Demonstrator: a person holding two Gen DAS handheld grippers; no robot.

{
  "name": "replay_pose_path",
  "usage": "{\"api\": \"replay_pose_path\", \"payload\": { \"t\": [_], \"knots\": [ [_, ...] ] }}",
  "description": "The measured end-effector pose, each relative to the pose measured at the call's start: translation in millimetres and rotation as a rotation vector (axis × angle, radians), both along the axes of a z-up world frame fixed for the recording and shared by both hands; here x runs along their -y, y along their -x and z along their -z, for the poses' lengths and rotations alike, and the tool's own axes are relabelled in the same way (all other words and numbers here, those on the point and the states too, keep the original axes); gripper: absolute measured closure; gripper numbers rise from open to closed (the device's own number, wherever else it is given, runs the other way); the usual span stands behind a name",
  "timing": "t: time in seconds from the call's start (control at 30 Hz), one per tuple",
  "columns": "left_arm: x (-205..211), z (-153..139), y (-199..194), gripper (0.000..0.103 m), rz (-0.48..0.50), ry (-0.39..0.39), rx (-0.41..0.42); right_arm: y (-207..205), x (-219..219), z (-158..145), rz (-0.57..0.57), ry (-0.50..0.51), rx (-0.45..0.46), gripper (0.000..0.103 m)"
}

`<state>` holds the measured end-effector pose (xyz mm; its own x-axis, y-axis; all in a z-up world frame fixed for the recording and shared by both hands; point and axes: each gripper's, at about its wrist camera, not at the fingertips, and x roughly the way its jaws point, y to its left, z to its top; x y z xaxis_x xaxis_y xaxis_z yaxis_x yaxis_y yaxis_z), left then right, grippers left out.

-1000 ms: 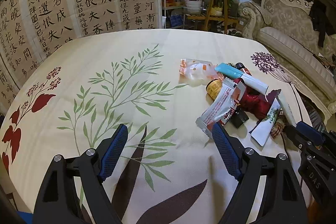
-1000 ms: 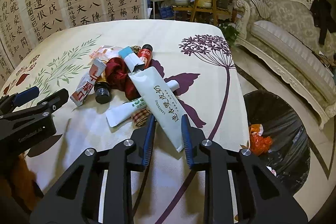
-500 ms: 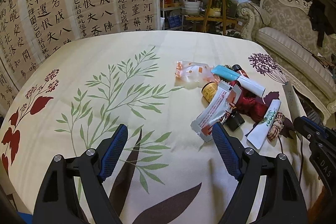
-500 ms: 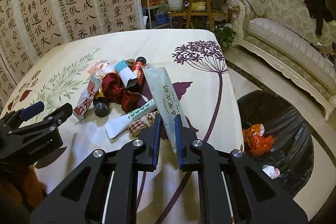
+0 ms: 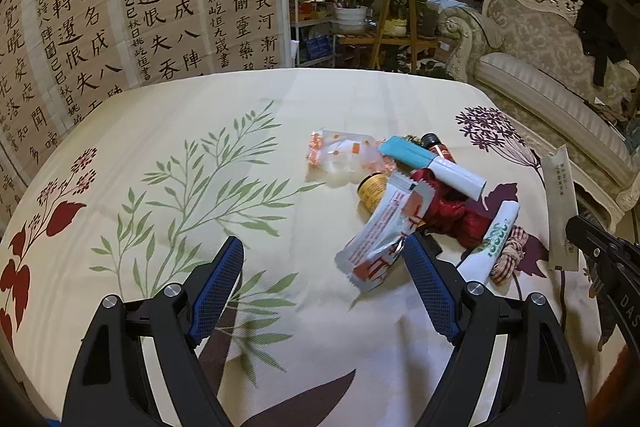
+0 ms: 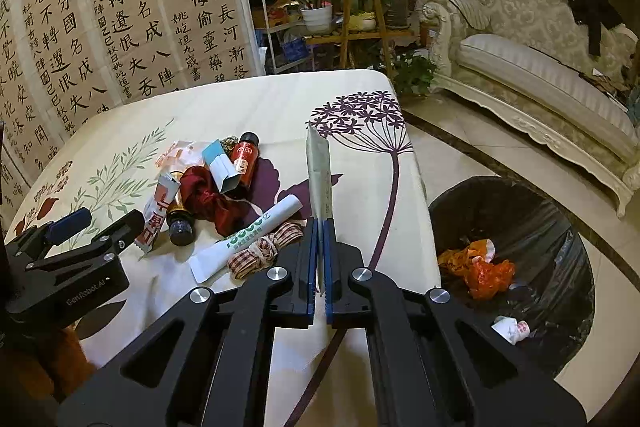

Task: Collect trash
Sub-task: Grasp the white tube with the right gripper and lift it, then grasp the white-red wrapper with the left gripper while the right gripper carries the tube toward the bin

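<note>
Blue pads of the right claw are pressed together on the low end of a pale flat sachet, which stands up on its edge above the table. The jaws have just been closing on it. Only a thin edge is pinched, so I think the sachet may slip out or bend over during the carry. The left claw hangs wide and empty near the trash pile. Farther right, on the floor, the black bin waits.

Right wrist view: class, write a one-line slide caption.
Right gripper shut on pale sachet, lifted edge-on above littered tablecloth, black-lined bin alongside.
</note>
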<state>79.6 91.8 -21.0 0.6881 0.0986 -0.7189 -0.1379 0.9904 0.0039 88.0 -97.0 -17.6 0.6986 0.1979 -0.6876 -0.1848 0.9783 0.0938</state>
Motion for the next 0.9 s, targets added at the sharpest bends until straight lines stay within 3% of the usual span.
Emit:
{"api": "replay_pose_path", "payload": {
  "t": [0.3,0.4,0.57,0.9],
  "knots": [
    [7,7,-14,0.024,0.048,-0.007,-0.027,0,6,-5,0.013,-0.013,0.012,0.1],
    [10,10,-17,0.034,0.072,-0.014,-0.039,0,7,-5,0.015,-0.014,0.011,0.1],
    [10,14,-19,0.066,0.116,0.04,-0.057,0,8,-5,0.013,-0.016,0.008,0.1],
    [11,7,-9,0.074,0.125,0.064,-0.021,2,8,-5,0.013,-0.027,0.013,0.1]
  ]
}}
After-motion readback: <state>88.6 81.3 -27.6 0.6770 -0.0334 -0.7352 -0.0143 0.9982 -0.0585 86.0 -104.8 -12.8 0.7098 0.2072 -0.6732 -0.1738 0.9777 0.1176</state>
